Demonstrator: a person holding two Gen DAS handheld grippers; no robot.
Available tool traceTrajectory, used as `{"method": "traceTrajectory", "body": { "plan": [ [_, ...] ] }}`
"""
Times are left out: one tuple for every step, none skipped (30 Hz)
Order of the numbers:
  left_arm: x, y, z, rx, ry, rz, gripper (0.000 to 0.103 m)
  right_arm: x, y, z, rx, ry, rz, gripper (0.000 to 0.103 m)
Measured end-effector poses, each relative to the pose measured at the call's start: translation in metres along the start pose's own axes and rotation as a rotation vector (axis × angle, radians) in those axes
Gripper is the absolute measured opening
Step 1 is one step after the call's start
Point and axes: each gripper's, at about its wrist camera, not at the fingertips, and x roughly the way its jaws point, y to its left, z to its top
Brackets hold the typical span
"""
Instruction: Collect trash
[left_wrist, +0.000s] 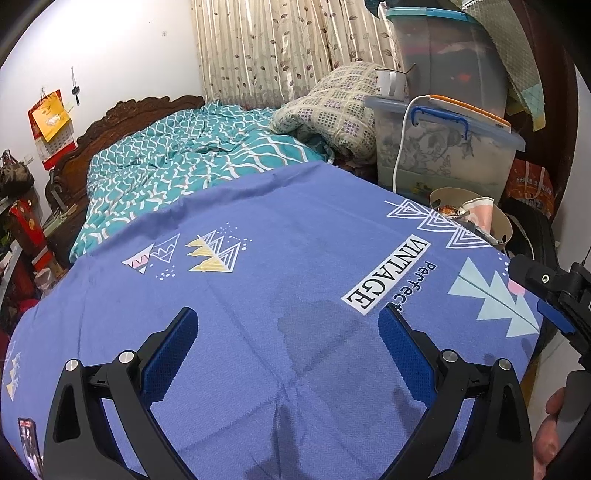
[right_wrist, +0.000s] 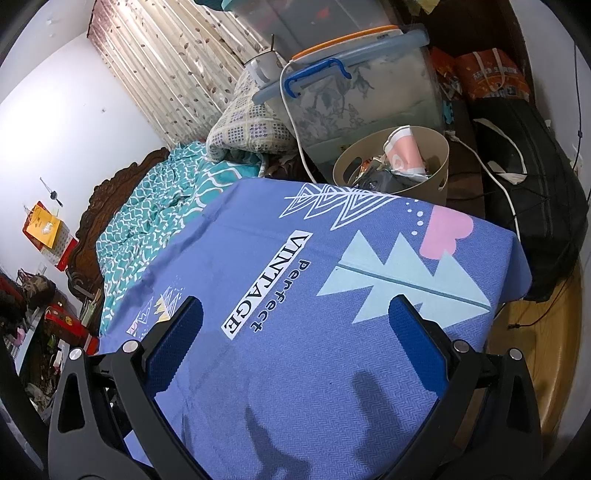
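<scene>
A beige bin stands beyond the far right corner of the table, holding a pink paper cup, wrappers and dark scraps. In the left wrist view the same bin shows at the right, with the pink cup inside. The table wears a blue cloth printed with triangles and "Perfect VINTAGE". My left gripper hovers open over the cloth's middle, nothing between its fingers. My right gripper is open too, over the cloth's right part. It also appears in the left wrist view at the far right as the right gripper.
Behind the table lies a bed with a teal quilt and a folded checked blanket. Clear storage boxes are stacked by the bin, a white cable hanging down. A black bag sits on the wooden floor at right. A phone lies at the cloth's near left.
</scene>
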Motion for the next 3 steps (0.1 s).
{"method": "traceTrajectory", "body": {
  "plan": [
    [0.0002, 0.0004, 0.0003, -0.003, 0.003, -0.003, 0.094, 0.0001, -0.0001, -0.0002, -0.001, 0.000, 0.000, 0.100],
    [0.0005, 0.0015, 0.0005, -0.007, 0.005, -0.005, 0.094, 0.0001, 0.0001, 0.0008, -0.002, 0.001, 0.001, 0.100],
    [0.0009, 0.0018, 0.0007, -0.009, 0.006, -0.006, 0.094, 0.0003, 0.0000, 0.0005, -0.002, 0.001, 0.001, 0.100]
  ]
}}
